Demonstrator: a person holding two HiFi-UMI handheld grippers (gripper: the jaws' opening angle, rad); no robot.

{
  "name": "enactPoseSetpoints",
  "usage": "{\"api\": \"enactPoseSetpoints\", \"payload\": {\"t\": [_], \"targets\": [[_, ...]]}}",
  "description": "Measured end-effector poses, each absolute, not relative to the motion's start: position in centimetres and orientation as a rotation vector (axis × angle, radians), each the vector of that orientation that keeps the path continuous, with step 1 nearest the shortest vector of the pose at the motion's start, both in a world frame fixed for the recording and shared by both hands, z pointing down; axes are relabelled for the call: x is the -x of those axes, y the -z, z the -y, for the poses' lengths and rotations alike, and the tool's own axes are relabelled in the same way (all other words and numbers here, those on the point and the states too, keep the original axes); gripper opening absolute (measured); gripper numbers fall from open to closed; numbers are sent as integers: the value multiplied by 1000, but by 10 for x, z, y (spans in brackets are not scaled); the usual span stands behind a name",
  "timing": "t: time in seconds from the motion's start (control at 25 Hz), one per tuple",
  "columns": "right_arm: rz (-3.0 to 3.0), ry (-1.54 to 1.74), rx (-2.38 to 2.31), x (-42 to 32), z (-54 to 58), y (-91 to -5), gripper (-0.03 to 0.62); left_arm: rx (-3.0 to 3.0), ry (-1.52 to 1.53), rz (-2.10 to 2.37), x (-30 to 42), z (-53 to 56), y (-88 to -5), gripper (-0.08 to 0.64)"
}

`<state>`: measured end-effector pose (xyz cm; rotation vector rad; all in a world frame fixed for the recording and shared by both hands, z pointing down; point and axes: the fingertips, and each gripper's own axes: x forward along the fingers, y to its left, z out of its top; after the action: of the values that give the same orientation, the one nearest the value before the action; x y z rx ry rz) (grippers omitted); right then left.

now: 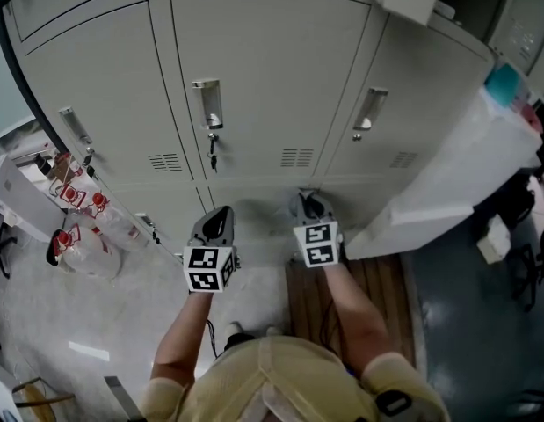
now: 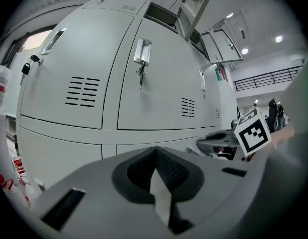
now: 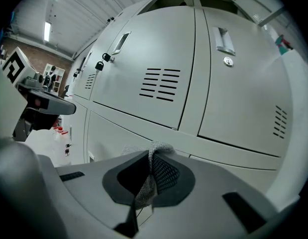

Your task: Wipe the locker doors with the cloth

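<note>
- Straight ahead, flat locker doors (image 1: 272, 60), bare between the handles and the vents.
- On the middle door, a key (image 1: 213, 152) hanging out below the handle (image 1: 207, 104).
- To the right, a white panel (image 1: 447, 178) jutting out, closing that side.
- To the left, bottles (image 1: 78, 227) crowding the lockers' foot.

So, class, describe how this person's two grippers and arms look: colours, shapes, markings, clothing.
The left gripper and right gripper are matching grey moulded shells with dark, textured pads. Each carries a white cube printed with black square markers. The person wears a tan short-sleeved top.
</note>
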<state>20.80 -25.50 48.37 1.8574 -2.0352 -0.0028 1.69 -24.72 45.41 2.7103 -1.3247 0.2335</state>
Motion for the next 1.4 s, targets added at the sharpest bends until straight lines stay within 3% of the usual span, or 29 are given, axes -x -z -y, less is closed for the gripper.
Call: {"api": "enactPoseSetpoints", "payload": {"t": [0.44,1.4], "targets": [[2127,13,-1826,-185,235,-475,5,-2678,-214,1379,-5,245,-459,2],[2387,-23,-1409,-11,260,-518,5,-2400,-253,1728,140,232,-494,2]]}}
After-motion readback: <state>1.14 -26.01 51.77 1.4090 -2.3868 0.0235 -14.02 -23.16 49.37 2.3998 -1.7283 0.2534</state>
